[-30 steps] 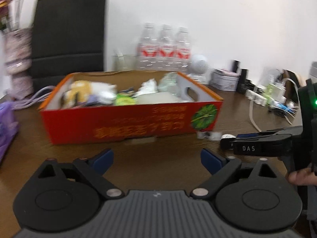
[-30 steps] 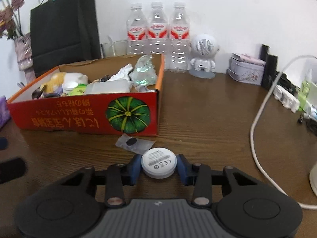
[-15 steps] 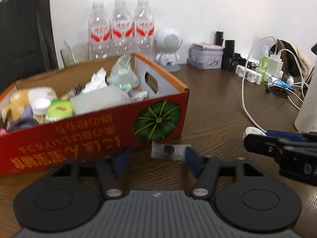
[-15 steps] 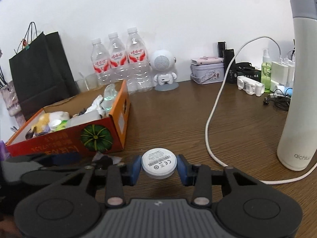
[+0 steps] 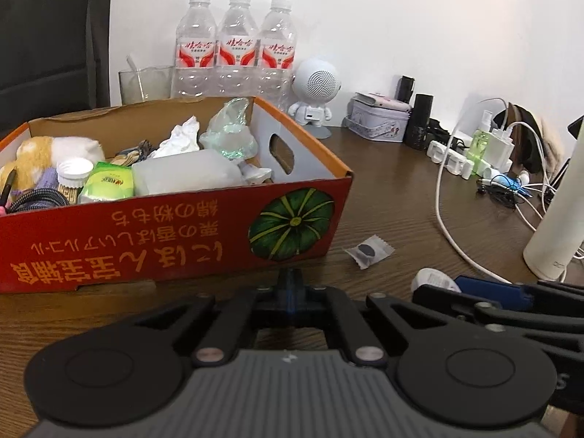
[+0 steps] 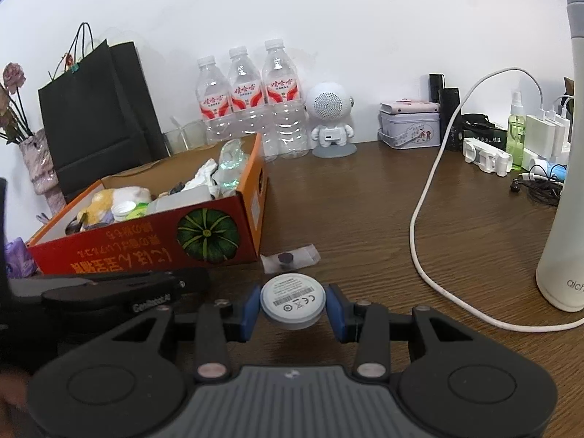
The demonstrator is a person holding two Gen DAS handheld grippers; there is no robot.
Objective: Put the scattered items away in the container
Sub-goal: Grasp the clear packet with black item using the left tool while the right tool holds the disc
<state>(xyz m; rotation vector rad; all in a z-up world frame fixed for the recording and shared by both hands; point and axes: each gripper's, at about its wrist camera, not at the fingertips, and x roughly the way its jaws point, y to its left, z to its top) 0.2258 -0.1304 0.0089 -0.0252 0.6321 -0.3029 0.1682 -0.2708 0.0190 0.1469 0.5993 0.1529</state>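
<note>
Box [image 5: 175,233] mostly full. Right tongs [image 6: 292,308] clamp white puck [image 6: 292,301]; left tongs [image 5: 290,284] seemingly closed, empty. Sachet [image 5: 368,252] left on tabletop [image 6: 365,226].

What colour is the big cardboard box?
The big cardboard box is red with an orange rim; left wrist view shows it best.

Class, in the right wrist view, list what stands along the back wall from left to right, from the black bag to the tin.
Black bag → glass → three water bottles → robot speaker → tin.
</note>
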